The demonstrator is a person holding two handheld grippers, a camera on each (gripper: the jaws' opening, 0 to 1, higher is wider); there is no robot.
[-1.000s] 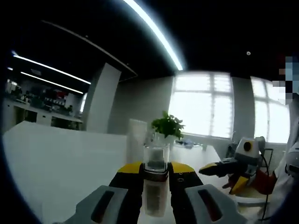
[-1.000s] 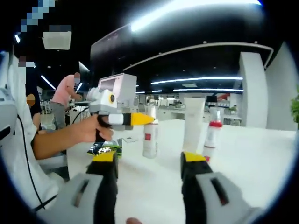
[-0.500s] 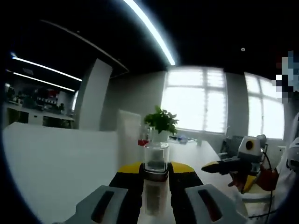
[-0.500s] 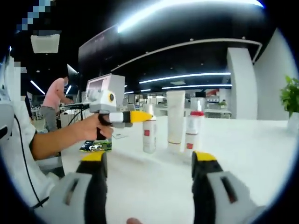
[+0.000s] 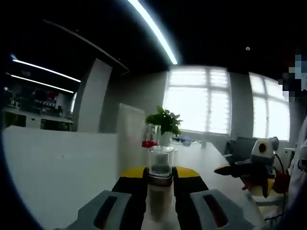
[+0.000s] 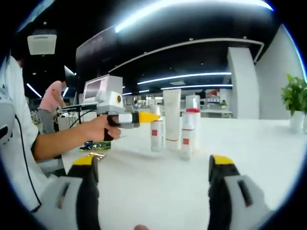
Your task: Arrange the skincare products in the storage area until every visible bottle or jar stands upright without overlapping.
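The clear-capped bottle (image 5: 159,184) sits upright, pinched between the left gripper's (image 5: 159,191) jaws above the white table (image 6: 158,191). It looks light, rigid and slick, so a low body hold suits it, not the cap. The right gripper (image 6: 153,184) gapes wide, holding nothing. Ahead stand a white tube (image 6: 171,117) and red-capped bottle (image 6: 187,132), upright and close together.

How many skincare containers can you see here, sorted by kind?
Tall white tubes: 1, the tube.
Bottles standing on the table: 2, the red-capped bottle and the red-label bottle.
Clear-capped bottles: 1, in the left hand-held gripper.
Total: 4
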